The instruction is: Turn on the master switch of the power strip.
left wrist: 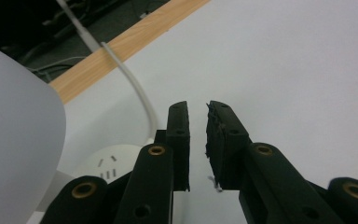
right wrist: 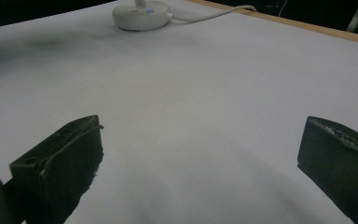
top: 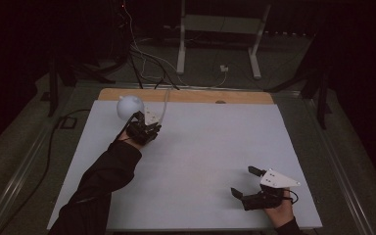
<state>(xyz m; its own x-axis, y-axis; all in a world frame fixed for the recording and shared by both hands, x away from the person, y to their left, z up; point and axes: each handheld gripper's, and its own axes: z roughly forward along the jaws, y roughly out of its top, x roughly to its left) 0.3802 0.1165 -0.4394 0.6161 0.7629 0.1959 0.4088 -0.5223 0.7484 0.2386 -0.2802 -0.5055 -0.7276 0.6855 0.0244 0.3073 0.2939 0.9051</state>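
Note:
A small white desk lamp stands at the table's far left, with a round shade [top: 129, 106] over a flat round base [top: 152, 116]. In the left gripper view the shade [left wrist: 18, 140] looms at the left and the base [left wrist: 105, 163] lies just under the jaws. My left gripper [top: 151, 128] [left wrist: 198, 114] hovers right beside the base, its jaws drawn together to a thin gap with nothing between them. My right gripper [top: 246, 181] [right wrist: 200, 135] rests near the front right corner, jaws wide open over bare white sheet. Far ahead of it the base [right wrist: 142, 14] shows a small blue light.
A white sheet [top: 200, 147] covers the table, with a wooden strip [top: 191, 96] bare along the far edge. The lamp's white cable [left wrist: 135, 88] [right wrist: 214, 11] runs off over that edge. Cables and a metal stand [top: 220, 29] lie on the dark floor beyond.

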